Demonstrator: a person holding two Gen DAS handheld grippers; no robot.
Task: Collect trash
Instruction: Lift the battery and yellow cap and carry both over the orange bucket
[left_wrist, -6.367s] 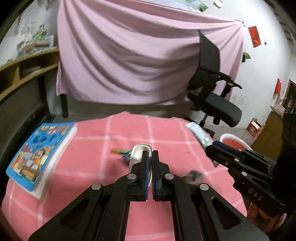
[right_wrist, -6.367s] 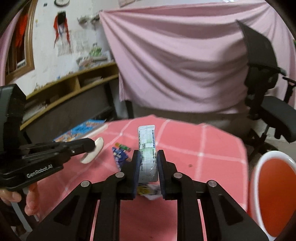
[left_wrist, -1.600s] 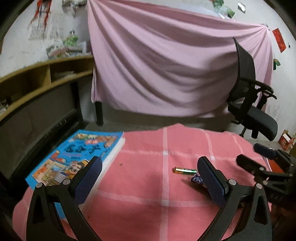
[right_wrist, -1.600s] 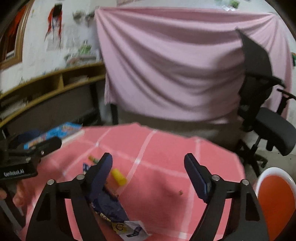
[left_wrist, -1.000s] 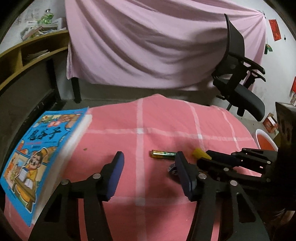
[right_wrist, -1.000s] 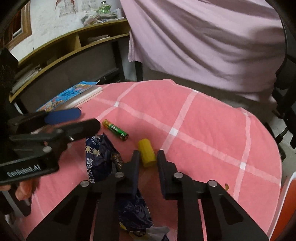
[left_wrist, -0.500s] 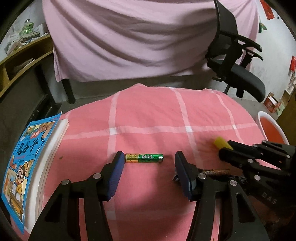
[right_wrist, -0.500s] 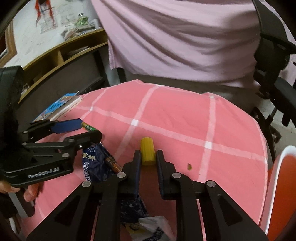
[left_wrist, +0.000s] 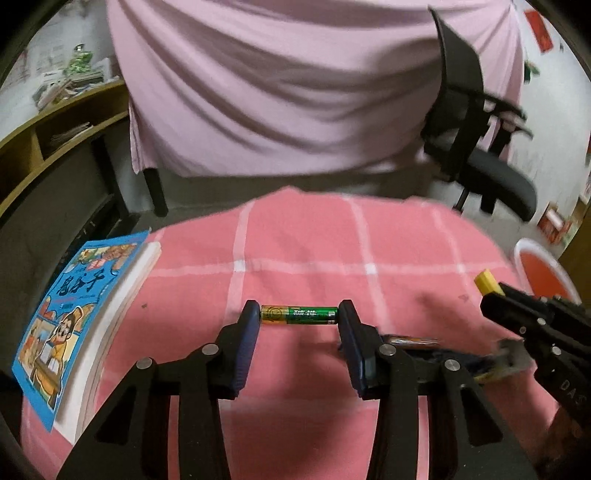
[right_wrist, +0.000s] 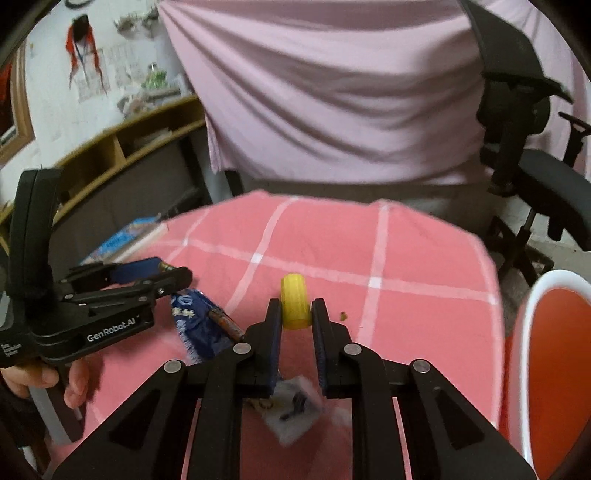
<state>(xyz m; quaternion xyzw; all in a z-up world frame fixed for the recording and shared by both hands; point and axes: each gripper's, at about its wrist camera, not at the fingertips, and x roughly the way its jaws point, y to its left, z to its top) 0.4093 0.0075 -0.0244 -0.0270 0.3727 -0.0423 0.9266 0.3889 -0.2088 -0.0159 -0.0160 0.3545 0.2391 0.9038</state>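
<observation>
The left tongs (left_wrist: 299, 315), which a moment ago stood wide apart over the green battery (left_wrist: 299, 314), now have their 2 pads against its ends at the centre of the left wrist view, so the battery is grasped lengthwise, and whether it has left the pink checked surface (left_wrist: 303, 254) I cannot tell. The right tongs (right_wrist: 295, 314) are clenched on the yellow cap (right_wrist: 294, 306), which juts forward from between the pads at the centre of the right wrist view; it has been held since about 1 second ago and is now carried further toward the right side of the frame. In the left wrist view the same cap (left_wrist: 487, 281) shows at the right edge, close to the white and orange bin (left_wrist: 535, 266) beyond the surface's edge. This means 2 pieces of trash are in hand at once, and the next step is probably to drop each into the bin, the cap first since it is nearer. An end-to-end grip on a smooth battery looks easy to lose, so it may slip. Still lying on the surface are the blue wrapper (right_wrist: 199, 325), a second battery (right_wrist: 227, 325) resting on it, and a pale scrap (right_wrist: 295, 413) below the right tongs. The picture book (left_wrist: 74, 314) at the left of the frame is probably not trash
</observation>
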